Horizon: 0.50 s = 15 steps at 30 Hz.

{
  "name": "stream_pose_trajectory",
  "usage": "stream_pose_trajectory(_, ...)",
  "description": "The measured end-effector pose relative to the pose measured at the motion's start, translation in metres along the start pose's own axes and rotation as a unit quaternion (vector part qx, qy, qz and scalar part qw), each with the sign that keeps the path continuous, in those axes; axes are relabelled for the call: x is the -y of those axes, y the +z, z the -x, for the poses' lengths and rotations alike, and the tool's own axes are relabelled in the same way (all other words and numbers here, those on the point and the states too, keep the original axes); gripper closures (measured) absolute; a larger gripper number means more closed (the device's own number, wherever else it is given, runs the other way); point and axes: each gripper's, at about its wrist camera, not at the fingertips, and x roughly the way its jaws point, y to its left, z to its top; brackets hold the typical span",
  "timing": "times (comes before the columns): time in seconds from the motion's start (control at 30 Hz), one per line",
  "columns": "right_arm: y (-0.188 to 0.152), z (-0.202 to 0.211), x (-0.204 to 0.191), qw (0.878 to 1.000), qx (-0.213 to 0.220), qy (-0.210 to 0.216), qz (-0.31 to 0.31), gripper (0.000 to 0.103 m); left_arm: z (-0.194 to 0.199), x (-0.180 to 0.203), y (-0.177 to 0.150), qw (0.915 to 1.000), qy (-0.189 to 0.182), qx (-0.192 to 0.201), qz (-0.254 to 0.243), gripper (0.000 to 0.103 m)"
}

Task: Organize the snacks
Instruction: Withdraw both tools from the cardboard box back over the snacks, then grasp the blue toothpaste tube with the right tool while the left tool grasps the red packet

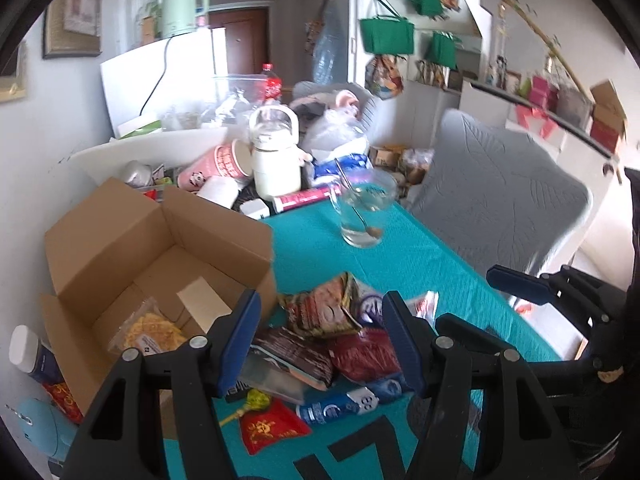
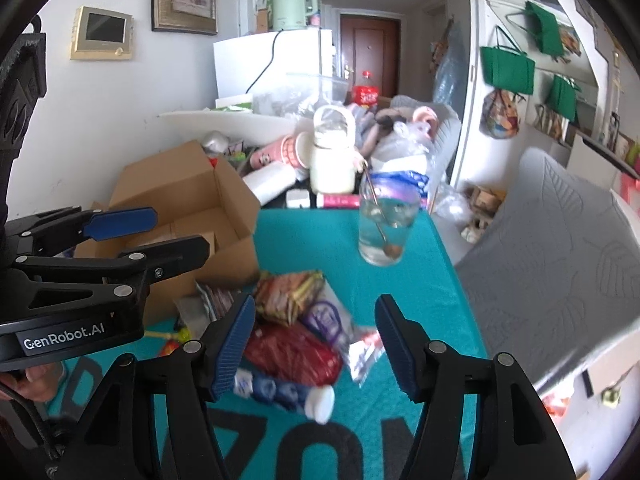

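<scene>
A pile of snack packets lies on the teal tablecloth [image 1: 400, 264]: an orange-brown packet [image 1: 324, 312], a dark red packet [image 1: 364, 354], a blue tube [image 1: 344, 404] and a red pouch [image 1: 268, 428]. My left gripper [image 1: 322, 344] hovers open over the pile, holding nothing. An open cardboard box [image 1: 120, 240] stands to its left, with a yellow snack packet [image 1: 148, 332] inside. My right gripper [image 2: 316, 350] is open above the dark red packet [image 2: 292, 354] and the blue tube [image 2: 280, 392], its pads clear of them. The left gripper [image 2: 160, 236] shows by the box [image 2: 188, 192].
A glass with a spoon [image 1: 362, 212] stands on the cloth beyond the pile. Behind it are a milk jar [image 1: 276, 160], cups and other clutter. A grey chair [image 1: 500, 200] is at the table's right edge. A white-capped bottle [image 1: 28, 356] sits left of the box.
</scene>
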Motion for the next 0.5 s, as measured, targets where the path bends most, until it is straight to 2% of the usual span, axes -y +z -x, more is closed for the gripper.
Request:
stream_pose_trajectory(0.17, -0.020, -0.006, 0.009, 1.000, -0.019, 0.014, -0.003, 0.040, -0.003, 0.012, -0.016, 0.9998, 0.012, -0.008, -0.013, 0.041)
stream_pose_trajectory(0.5, -0.050, -0.036, 0.015, 0.996, -0.050, 0.072, -0.006, 0.040, -0.024, 0.011, -0.045, 0.9983, 0.009, -0.051, 0.028, 0.041)
